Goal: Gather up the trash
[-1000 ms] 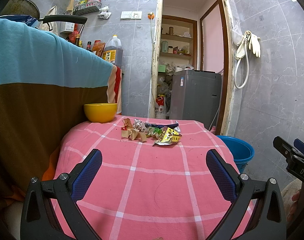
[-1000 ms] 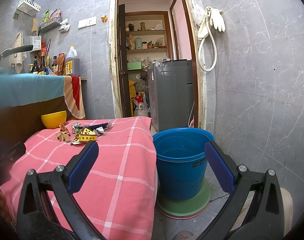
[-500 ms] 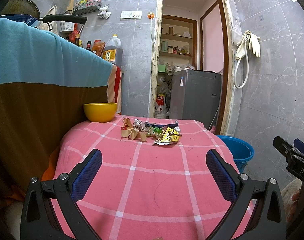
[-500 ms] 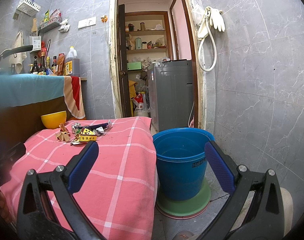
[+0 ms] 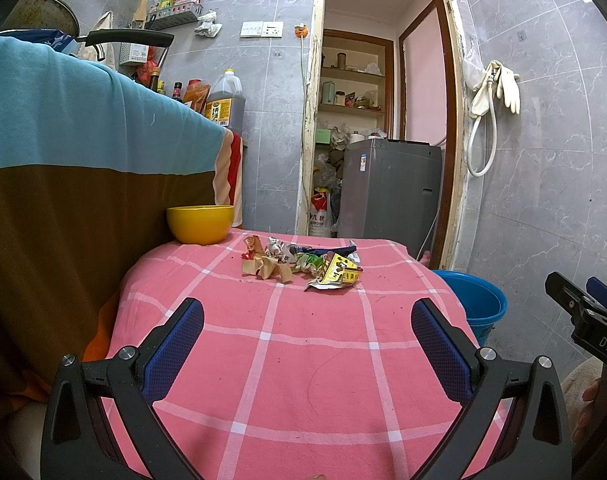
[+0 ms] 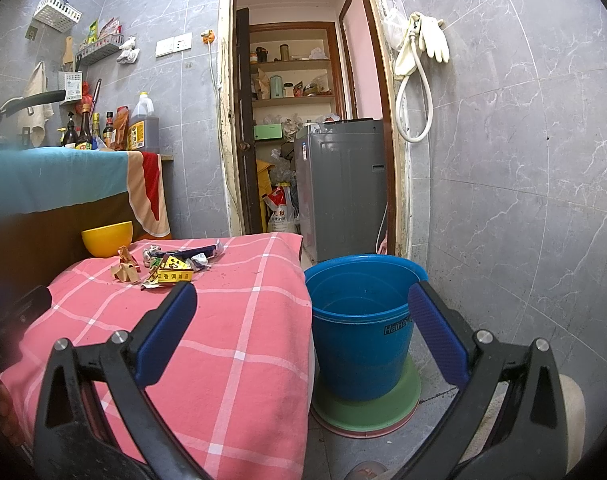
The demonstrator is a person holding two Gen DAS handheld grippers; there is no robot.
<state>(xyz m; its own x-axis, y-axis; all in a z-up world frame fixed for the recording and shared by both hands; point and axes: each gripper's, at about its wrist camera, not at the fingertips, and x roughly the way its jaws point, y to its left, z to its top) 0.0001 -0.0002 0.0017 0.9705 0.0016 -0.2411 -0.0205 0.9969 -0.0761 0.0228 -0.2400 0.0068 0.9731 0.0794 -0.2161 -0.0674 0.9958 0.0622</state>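
A heap of crumpled wrappers (image 5: 299, 266) lies at the far middle of the pink checked tablecloth (image 5: 287, 360); it also shows in the right wrist view (image 6: 163, 266). A blue bucket (image 6: 361, 320) stands on the floor right of the table, seen partly in the left wrist view (image 5: 477, 304). My left gripper (image 5: 307, 344) is open and empty, low over the near part of the cloth, well short of the wrappers. My right gripper (image 6: 301, 328) is open and empty, straddling the table edge and the bucket.
A yellow bowl (image 5: 200, 224) sits at the table's far left, next to a counter draped in blue and brown cloth (image 5: 83, 152). A grey washing machine (image 6: 339, 184) stands in the doorway behind. The bucket rests on a green lid (image 6: 367, 408).
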